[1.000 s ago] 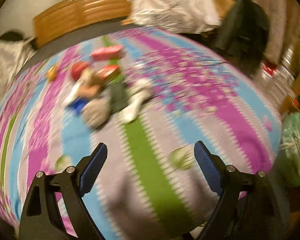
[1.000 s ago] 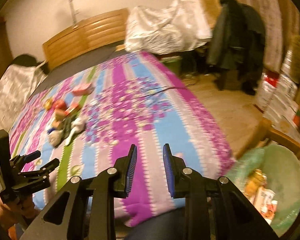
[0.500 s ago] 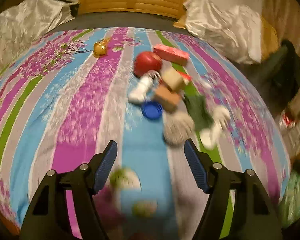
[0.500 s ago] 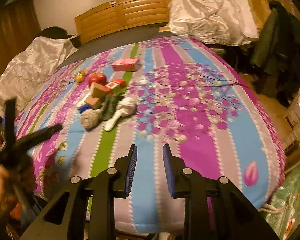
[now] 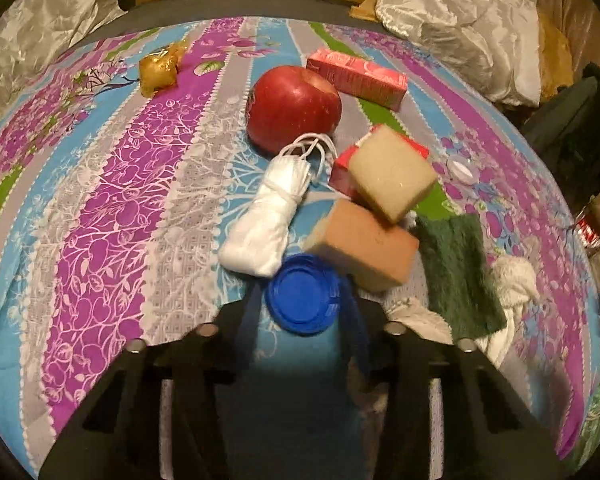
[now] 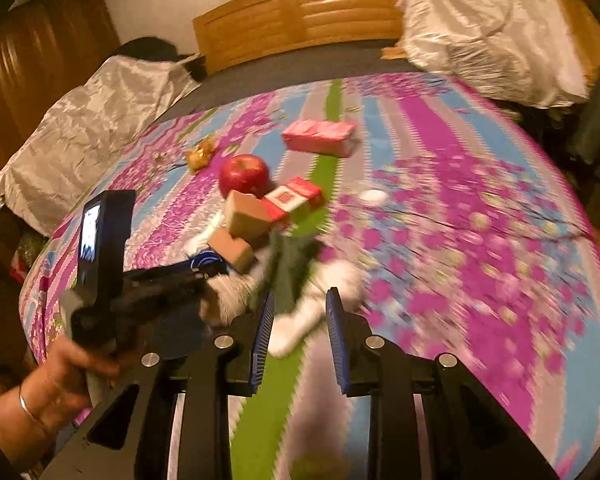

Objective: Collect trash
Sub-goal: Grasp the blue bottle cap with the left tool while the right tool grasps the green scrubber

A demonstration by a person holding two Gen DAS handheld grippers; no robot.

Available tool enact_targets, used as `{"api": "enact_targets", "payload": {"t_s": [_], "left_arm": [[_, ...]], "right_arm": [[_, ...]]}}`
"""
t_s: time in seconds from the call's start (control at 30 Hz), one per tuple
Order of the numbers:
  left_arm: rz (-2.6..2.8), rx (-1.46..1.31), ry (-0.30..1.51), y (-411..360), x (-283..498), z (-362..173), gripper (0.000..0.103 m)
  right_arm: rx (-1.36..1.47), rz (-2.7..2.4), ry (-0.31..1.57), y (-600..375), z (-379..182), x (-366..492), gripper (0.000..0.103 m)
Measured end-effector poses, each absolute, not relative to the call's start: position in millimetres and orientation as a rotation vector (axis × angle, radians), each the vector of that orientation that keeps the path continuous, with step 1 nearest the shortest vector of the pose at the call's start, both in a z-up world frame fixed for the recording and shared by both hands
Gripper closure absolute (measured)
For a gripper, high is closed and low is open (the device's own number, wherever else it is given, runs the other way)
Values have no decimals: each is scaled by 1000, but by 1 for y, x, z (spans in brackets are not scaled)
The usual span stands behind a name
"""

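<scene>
Blue lid [image 5: 302, 299] lies flat between my left gripper [image 5: 300, 312] fingers, which have just been closing (contact unclear); right gripper [image 6: 298, 320], narrowly open and empty, sits farther right.

left gripper [image 5: 300, 312] just closing, right gripper [image 6: 300, 316] slightly parted

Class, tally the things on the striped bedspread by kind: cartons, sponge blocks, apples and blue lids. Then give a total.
Cartons: 2 (pink carton, red carton)
Sponge blocks: 2 (yellow sponge block, orange sponge block)
Apples: 1 (apple)
Blue lids: 1 (blue lid)
Total: 6
</scene>
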State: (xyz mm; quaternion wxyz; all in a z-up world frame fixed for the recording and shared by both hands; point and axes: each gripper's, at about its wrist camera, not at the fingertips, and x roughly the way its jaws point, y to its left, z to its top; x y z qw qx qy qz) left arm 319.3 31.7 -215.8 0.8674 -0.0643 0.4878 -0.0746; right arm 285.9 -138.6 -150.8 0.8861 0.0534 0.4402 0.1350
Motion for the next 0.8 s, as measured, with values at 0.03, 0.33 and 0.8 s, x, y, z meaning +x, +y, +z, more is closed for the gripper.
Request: {"api": "enact_targets", "payload": {"t_s": [0.03,0.33,0.8], "left_arm": [[-162,-149,1008,34,317,-217,67],[-181,-262,950,55,300,-220,68],[-88,-288,865,91,252,-173,67]], "right_arm": [[94,294,922,-131,-154,296,74],[-43,341,1093,-84,-209,356,59],[105,398,894,-103,-144,296,96]]}}
